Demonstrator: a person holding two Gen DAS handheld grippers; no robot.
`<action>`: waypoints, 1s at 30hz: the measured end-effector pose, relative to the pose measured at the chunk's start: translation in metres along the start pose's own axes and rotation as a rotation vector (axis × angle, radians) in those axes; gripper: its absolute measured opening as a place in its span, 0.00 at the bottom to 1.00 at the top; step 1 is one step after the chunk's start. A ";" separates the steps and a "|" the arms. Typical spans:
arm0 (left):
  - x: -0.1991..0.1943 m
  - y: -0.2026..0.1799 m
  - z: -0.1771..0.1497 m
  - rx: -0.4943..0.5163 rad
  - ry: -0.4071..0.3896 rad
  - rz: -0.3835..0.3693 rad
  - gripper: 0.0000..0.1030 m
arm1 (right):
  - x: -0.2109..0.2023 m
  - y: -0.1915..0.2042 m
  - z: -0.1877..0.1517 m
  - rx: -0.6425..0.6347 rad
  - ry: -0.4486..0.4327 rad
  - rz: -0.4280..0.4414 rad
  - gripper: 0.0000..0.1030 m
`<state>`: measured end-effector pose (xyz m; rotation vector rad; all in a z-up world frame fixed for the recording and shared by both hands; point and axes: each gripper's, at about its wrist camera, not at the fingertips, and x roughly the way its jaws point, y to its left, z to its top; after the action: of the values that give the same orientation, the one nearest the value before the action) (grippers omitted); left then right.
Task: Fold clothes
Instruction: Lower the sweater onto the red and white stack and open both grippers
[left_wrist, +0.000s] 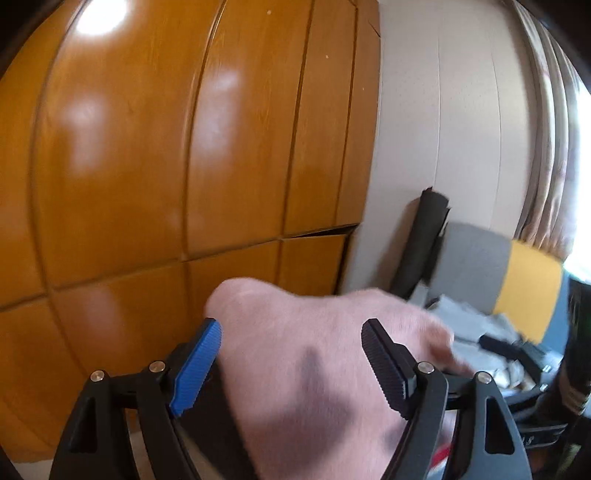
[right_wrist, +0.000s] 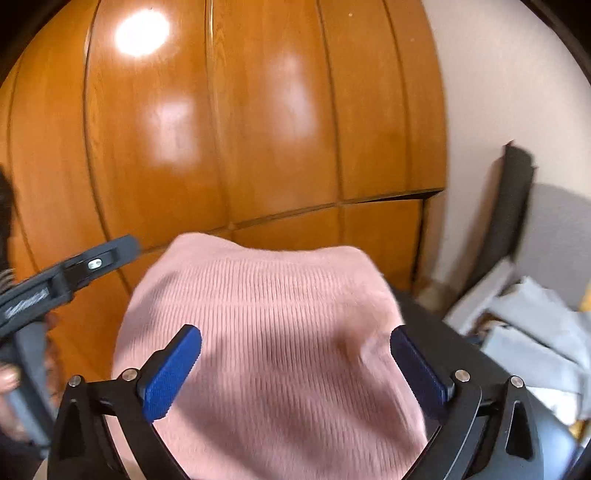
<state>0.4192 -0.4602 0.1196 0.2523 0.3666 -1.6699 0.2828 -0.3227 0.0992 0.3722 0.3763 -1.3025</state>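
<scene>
sitting between both sets of tongs is a pink knit (right_wrist: 273, 332), bunched up on a dark surface (right_wrist: 436, 325) in front of the wood wardrobe (right_wrist: 240, 129). right tongs (right_wrist: 295, 373) are spread wide, pads either side of the knit, looks like no squeeze. left tongs (left_wrist: 291, 365) are spread wide too, knit (left_wrist: 306, 350) lying in the gap, blurry though.

Both claws are black plastic frames with silver screws, one bright blue ribbed pad (left_wrist: 197, 363) and one dark pad (left_wrist: 384, 363) each.
</scene>
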 end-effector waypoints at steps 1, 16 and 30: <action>-0.008 -0.005 -0.007 0.027 0.011 0.028 0.78 | -0.006 0.007 -0.001 -0.003 0.006 -0.031 1.00; -0.094 -0.019 -0.024 0.081 -0.010 0.030 0.52 | 0.009 0.030 -0.033 0.041 0.062 -0.002 1.00; -0.096 -0.003 -0.048 -0.006 0.129 0.066 0.47 | -0.030 0.054 -0.050 -0.051 0.022 -0.041 1.00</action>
<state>0.4269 -0.3536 0.1115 0.3647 0.4555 -1.5918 0.3254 -0.2616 0.0724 0.3372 0.4367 -1.3267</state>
